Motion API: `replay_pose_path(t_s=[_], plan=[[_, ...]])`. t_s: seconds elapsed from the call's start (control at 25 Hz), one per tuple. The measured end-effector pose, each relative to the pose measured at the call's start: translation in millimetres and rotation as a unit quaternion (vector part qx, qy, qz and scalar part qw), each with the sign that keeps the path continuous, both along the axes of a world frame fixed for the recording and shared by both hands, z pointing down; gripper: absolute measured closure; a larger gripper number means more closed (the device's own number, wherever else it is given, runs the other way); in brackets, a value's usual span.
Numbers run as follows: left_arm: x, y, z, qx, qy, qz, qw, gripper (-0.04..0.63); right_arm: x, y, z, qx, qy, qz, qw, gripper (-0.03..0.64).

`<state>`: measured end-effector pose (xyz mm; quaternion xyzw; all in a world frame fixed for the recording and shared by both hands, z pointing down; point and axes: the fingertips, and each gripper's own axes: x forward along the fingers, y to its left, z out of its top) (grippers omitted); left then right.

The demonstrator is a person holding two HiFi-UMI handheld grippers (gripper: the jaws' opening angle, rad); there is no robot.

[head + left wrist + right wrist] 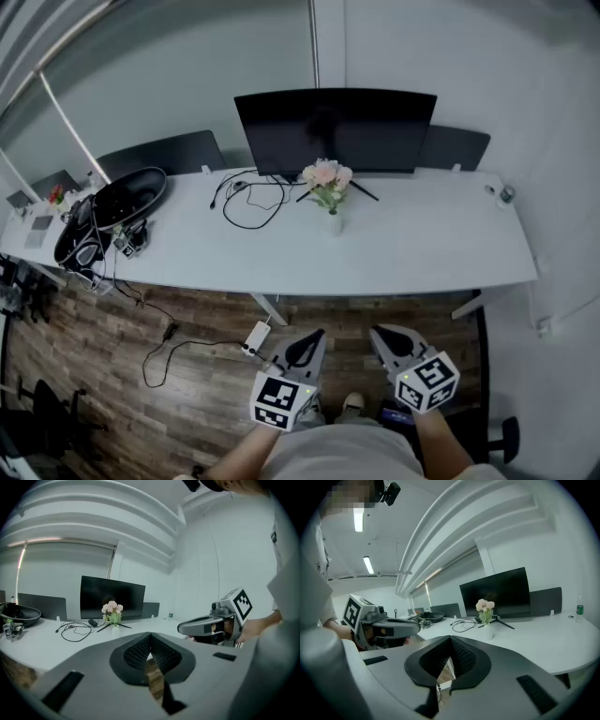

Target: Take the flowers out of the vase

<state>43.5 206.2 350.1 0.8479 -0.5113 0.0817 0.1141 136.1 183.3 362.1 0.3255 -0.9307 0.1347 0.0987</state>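
While the left grey two-jaw gripper (312, 336) and the right grey two-jaw gripper (384, 334) hang side by side over the wooden floor (94, 375), each with jaws pressed together on nothing, the bunch of pale pink flowers (326, 175) stands well ahead of them. It sits upright in one small white vase (335, 222) on the long white desk (422, 253), just before the single black monitor (335, 129). Green leaves (328, 197) show under perhaps three or four blooms; distance blurs them.

Table (422, 248) smooth matt white; floor (94, 356) wood planks; left tongs (151, 639) matt grey plastic.
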Motion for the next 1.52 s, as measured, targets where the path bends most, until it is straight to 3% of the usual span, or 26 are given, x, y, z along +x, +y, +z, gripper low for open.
replay_pose_path(t_s=[0.44,1.0,1.52], plan=[[-14.6,-0.9,-4.4,0.002,0.009,0.001,1.0000,0.592,-18.8,0.2,-2.8,-0.006,-0.016,-0.001,1.000,0.586],[-60.1,5.0,-6.0,0.011,0.006,0.024,0.9996,0.592,-50.9,-4.6,-8.2,0.011,-0.025,0.055,0.998,0.584],[-62.7,-16.1,3.7,0.009,0.015,0.035,0.9992,0.592,-41.8,-17.2,1.9,0.001,-0.031,0.074,0.997,0.584]])
